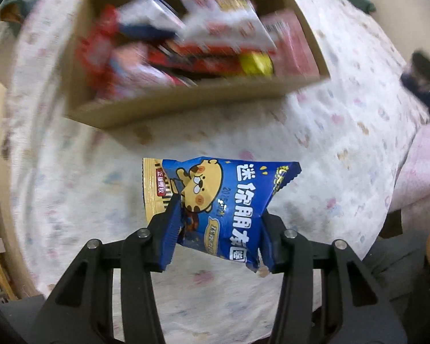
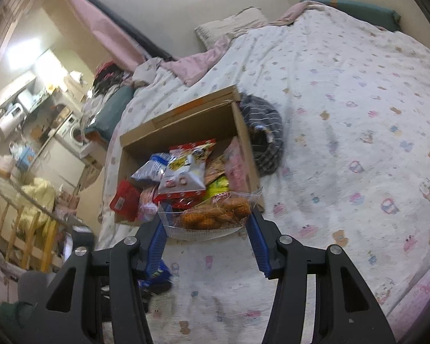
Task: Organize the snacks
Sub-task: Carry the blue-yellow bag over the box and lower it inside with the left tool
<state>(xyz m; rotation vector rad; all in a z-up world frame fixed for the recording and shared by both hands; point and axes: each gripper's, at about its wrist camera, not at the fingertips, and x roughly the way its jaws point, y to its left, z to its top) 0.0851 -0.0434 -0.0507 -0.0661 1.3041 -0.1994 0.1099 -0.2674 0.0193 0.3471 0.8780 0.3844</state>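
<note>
**Two snacks gripped above the bed, box half full**

The right wrist view alone shows the pink pillow point(image 2: 197, 66) and kitchen beyond the white patterned bedspread point(image 2: 344, 86). The open brown cardboard box point(image 1: 186, 103) holds mixed red, white and yellow snack packets point(image 1: 203, 34). The left gripper point(image 1: 218, 209) pinches a blue tiger-print snack bag point(image 1: 229, 197) clear of the bedspread; the right gripper point(image 2: 206, 223) clamps a clear tray of brown pastries point(image 2: 212, 218) at the box's near edge.

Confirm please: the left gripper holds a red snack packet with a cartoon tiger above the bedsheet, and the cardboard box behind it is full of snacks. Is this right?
Not fully. In the left wrist view the snack packet that the left gripper holds is blue, not red. The rest is right: it shows a cartoon tiger, it hangs above the bedsheet, and the cardboard box behind it is full of snacks.
</note>
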